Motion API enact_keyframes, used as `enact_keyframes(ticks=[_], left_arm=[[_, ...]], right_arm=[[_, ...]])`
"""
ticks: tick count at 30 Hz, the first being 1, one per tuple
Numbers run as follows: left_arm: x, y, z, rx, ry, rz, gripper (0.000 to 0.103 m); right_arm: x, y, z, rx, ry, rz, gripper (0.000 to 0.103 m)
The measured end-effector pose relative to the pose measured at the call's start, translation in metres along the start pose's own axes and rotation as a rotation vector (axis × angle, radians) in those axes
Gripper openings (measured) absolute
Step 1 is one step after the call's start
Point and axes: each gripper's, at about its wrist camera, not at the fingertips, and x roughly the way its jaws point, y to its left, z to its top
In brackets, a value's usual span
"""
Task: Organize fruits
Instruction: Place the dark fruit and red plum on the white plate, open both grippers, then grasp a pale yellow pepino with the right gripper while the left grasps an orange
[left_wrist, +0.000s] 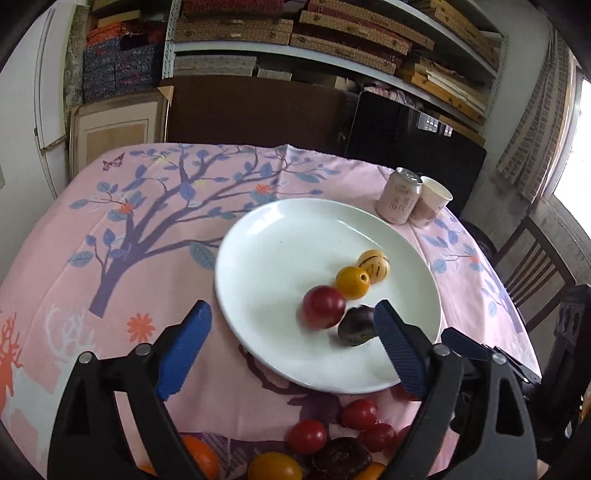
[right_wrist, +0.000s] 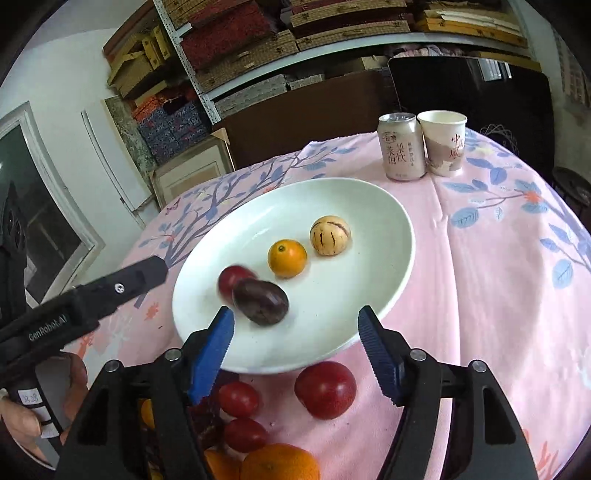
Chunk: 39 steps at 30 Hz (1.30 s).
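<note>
Both tongs stand apart with nothing between their blue pads: our left tongs (left_wrist: 291, 332) hang over the near rim of the white plate (left_wrist: 280, 236), and our right tongs (right_wrist: 295, 332) hang over the same plate's near edge.

Going left to right, much is cut off. In the left wrist view an orange (left_wrist: 199, 458) sits half behind the left arm of the tongs, and the heap of fruit at the bottom edge runs out of frame. The red plum (left_wrist: 323, 306) on the plate is smeared with blur, so we cannot make out its skin. The dark plum (left_wrist: 356, 325) beside it is partly covered by the right pad. In the right wrist view a hand (right_wrist: 22, 417) shows only in part at the left edge, gripping the other tool.

On the plate lie four fruits in a loose row: red plum, dark plum, a small orange citrus (left_wrist: 352, 282) and a pale striped melon (left_wrist: 373, 266). Several small red fruits (left_wrist: 307, 435) wait on the pink cloth of the bench (left_wrist: 110, 258), just before the plate. A can (left_wrist: 399, 201) and paper cup (left_wrist: 432, 201) stand together behind it.
</note>
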Motion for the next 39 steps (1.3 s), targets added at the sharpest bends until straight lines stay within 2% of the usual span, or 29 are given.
enact_keyframes(ticks=[4, 11, 16, 28, 33, 36, 39], left_arm=[[-0.016, 0.014, -0.012, -0.001, -0.001, -0.006, 0.091], [-0.035, 0.046, -0.055, 0.048, 0.007, 0.079, 0.092], [-0.048, 0.071, -0.07, 0.033, 0.026, 0.093, 0.093], [-0.071, 0.09, -0.104, 0.09, 0.063, 0.134, 0.093], [-0.075, 0.093, -0.112, 0.118, 0.066, 0.143, 0.093], [-0.072, 0.095, -0.116, 0.127, 0.082, 0.151, 0.093], [-0.068, 0.095, -0.12, 0.13, 0.099, 0.145, 0.093]], right_arm=[[-0.008, -0.006, -0.004, 0.006, 0.016, 0.002, 0.071], [-0.029, -0.021, -0.016, 0.017, 0.028, -0.041, 0.072], [-0.037, -0.034, -0.024, 0.052, 0.034, -0.049, 0.072], [-0.061, -0.035, -0.06, 0.02, 0.021, -0.037, 0.076], [-0.071, -0.024, -0.07, -0.025, 0.029, -0.003, 0.076], [-0.073, -0.007, -0.081, -0.094, 0.077, 0.025, 0.076], [-0.069, 0.012, -0.094, -0.175, 0.135, 0.015, 0.076]])
